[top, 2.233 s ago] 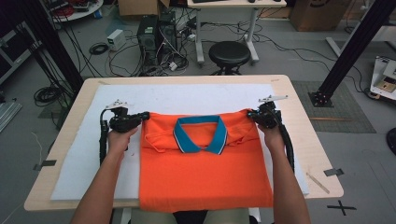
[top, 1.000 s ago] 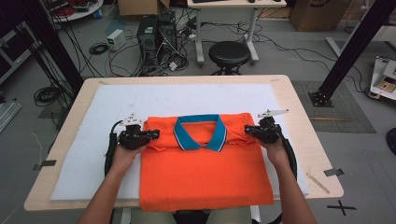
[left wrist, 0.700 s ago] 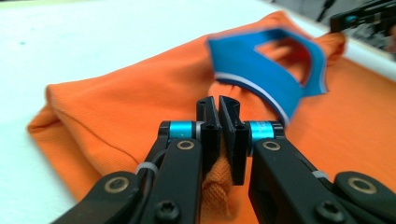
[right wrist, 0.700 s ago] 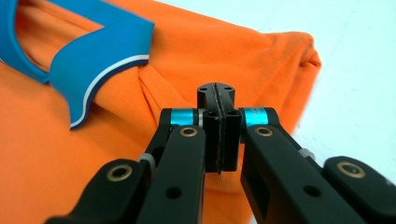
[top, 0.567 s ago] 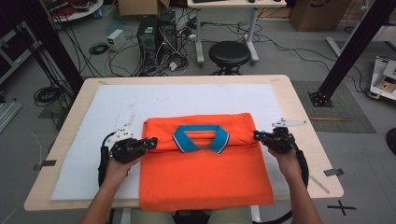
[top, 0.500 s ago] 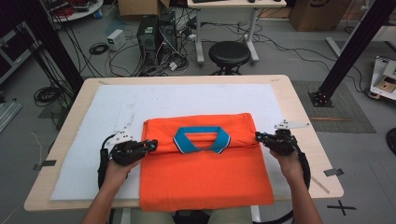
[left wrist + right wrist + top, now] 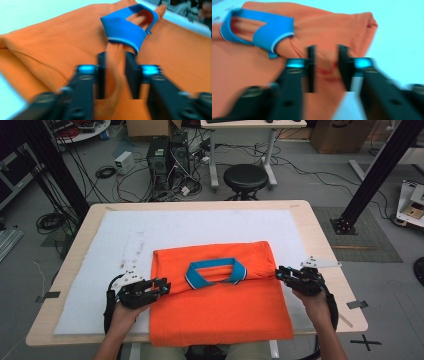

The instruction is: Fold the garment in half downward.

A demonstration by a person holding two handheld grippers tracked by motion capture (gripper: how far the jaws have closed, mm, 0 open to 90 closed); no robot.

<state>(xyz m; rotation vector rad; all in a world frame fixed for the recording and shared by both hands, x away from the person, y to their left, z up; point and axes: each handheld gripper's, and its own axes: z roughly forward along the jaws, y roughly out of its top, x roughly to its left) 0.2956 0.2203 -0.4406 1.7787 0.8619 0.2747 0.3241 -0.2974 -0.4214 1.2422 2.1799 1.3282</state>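
Both pairs of jaws have just been opening. In the left gripper view the left gripper (image 7: 115, 72) stands parted with a ridge of orange cloth running up between the jaws; the picture is too blurred to say whether the pads touch it. In the right gripper view the right gripper (image 7: 326, 67) is likewise parted, with a fold of the same cloth in the gap and no pinch to be seen.

The cloth is an orange polo shirt (image 7: 220, 305) lying flat, its top part folded over so that the blue collar (image 7: 216, 271) sits on the fold. From above, the left gripper (image 7: 159, 288) lies at the shirt's left edge and the right gripper (image 7: 281, 273) at its right edge, both level with the fold.

The shirt rests on a white mat (image 7: 200, 227) that covers most of a pale wooden table (image 7: 325, 245), toward the person's side. Beyond the table a round black stool (image 7: 245, 175) stands on a grey floor strewn with cables (image 7: 100, 172), beside a dark computer tower (image 7: 157, 160). Black frame posts (image 7: 380, 167) rise at either side. No lettering can be read.
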